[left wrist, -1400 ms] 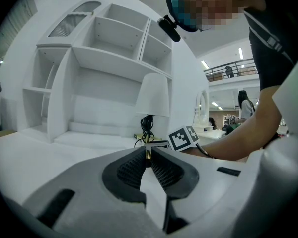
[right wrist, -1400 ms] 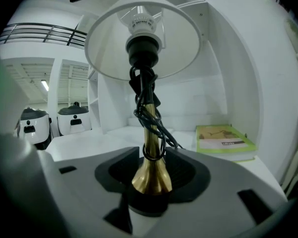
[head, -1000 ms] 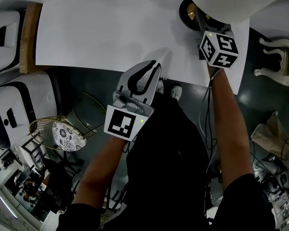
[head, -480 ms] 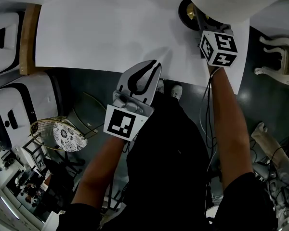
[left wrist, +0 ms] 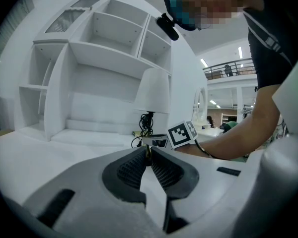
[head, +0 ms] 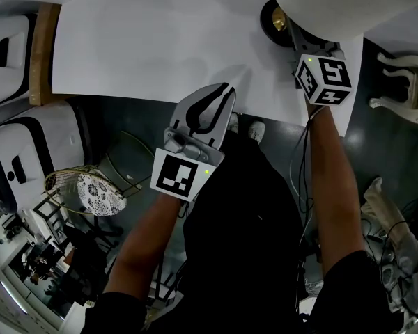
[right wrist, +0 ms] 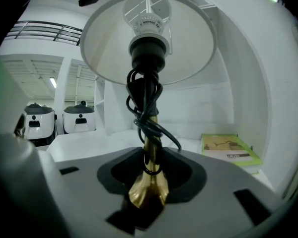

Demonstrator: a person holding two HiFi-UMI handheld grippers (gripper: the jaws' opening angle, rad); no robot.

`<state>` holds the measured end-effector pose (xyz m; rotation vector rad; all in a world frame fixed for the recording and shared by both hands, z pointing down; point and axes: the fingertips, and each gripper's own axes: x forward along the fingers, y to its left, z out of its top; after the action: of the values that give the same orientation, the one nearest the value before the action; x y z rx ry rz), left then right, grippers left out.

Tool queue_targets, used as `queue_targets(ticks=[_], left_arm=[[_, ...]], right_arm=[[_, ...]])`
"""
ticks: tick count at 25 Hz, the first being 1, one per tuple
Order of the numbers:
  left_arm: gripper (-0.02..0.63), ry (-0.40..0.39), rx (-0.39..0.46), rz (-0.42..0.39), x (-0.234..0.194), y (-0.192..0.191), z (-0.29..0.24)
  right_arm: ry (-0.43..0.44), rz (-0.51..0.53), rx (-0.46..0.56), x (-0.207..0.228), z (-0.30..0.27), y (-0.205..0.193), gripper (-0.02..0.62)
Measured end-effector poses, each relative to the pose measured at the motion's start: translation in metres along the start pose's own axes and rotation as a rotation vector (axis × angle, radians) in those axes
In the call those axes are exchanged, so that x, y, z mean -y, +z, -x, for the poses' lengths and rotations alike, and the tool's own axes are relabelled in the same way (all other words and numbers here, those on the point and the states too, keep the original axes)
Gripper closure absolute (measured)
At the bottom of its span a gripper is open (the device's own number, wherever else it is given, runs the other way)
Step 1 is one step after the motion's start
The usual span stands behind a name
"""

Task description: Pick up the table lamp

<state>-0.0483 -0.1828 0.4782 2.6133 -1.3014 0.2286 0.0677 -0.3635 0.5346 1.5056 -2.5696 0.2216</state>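
Right tool (right wrist: 151, 162) is closing around the brass stem of the table lamp (right wrist: 148, 83), pads not yet pressing it. The lamp stands upright on the white bench (head: 160, 40). Left tool (left wrist: 149, 155) hovers at the bench's near edge, jaws together, empty.

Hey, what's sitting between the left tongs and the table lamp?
Nothing but bare white tabletop between the left tongs and the table lamp, per the head view.
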Motion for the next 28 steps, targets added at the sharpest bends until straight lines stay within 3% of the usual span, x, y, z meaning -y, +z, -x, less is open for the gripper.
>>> queue_targets(ticks=[4,10,18,28], left_arm=[[0.586,0.003,0.003,0.007,0.001,-0.002,-0.001],[0.588,-0.009,-0.019,-0.003,0.002,-0.008,0.000],[0.587,0.014,-0.030,0.014,-0.001,-0.007,0.002],[0.588,0.012,-0.029,0.022,-0.002,-0.011,0.003]], right_arm=[[-0.022,0.039,-0.008,-0.001,-0.006,-0.003,0.460],[-0.025,-0.015,-0.013,-0.003,-0.023,-0.006,0.436],[-0.024,0.006,0.021,0.002,-0.030,-0.001,0.433],[-0.007,0.090,-0.011,-0.003,-0.030,0.002,0.499]])
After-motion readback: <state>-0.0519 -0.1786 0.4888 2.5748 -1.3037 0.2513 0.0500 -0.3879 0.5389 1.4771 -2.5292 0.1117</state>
